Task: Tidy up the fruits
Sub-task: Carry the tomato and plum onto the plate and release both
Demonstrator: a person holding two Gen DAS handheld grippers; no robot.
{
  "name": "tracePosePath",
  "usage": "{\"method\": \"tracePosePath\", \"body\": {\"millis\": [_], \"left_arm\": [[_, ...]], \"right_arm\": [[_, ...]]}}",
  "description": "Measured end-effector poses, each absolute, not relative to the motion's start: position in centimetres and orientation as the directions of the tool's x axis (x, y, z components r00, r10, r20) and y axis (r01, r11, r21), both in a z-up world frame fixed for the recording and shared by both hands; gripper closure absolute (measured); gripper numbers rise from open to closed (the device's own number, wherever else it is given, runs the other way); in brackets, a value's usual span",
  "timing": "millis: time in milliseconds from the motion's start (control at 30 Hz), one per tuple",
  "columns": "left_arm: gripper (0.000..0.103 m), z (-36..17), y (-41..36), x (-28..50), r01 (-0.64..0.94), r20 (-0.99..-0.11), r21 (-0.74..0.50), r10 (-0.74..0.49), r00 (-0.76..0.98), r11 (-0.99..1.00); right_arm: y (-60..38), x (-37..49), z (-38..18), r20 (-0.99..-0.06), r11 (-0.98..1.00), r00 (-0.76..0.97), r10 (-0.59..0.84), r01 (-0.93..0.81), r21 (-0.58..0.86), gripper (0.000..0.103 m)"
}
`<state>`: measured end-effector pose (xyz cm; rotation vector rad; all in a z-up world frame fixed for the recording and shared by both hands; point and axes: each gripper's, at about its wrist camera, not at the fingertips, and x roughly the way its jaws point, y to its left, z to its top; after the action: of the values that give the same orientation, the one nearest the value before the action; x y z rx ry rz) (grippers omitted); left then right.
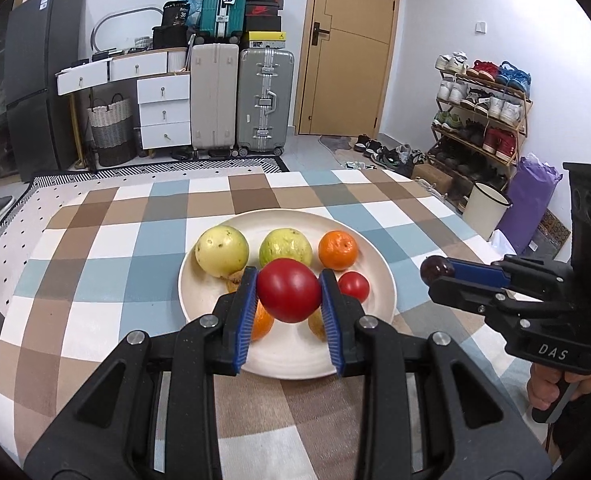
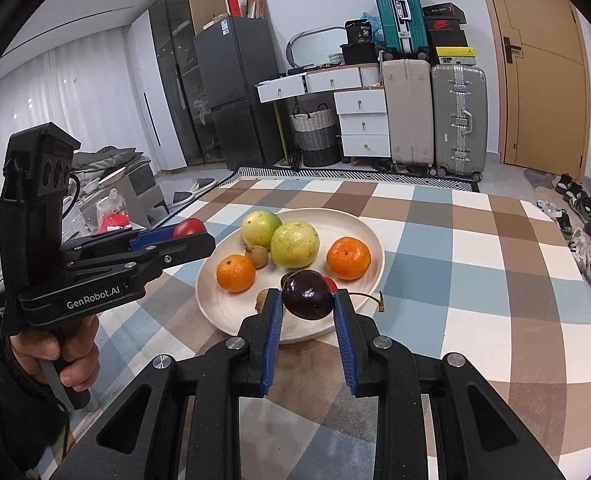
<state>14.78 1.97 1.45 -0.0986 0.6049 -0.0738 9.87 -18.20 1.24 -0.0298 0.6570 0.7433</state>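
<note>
While clamped on fruit, both held above round cream plate (image 1: 379, 280) on checked tablecloth (image 1: 107, 248).
Left gripper (image 1: 288, 292): closed on round red tomato (image 1: 288, 290), above near plate area. Right gripper (image 2: 308, 300): closed on dark purple cherry (image 2: 307, 294), over near right rim. Left on plate: two yellow-green guavas (image 2: 295, 244), two tangerines (image 2: 348, 258).

Even, bright indoor light, no hard sun. Soft, short shadows under the fruit on the plate (image 1: 215, 292). Small glare spot on the tomato (image 1: 288, 290) toward 11 o'clock; a bright highlight also on the dark cherry (image 2: 307, 295). Curtain (image 2: 55, 92) at 9–10 o'clock in the right view glows pale, washed out. Heavy fisheye bend: door (image 1: 351, 48) and wardrobe lean inward. Black vignette in all corners. Centre sharp; rims slightly soft.
</note>
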Motion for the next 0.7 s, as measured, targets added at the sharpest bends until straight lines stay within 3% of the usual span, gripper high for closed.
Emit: {"method": "tracePosePath", "body": {"millis": [700], "left_arm": [[0.075,-0.8,2.1,17.0,0.009,-0.597,-0.072,-0.051,0.801,0.997]], "right_arm": [[-14.1,13.2,0.6,-0.619,0.73,0.509,0.598,-0.665,0.159,0.077]]}}
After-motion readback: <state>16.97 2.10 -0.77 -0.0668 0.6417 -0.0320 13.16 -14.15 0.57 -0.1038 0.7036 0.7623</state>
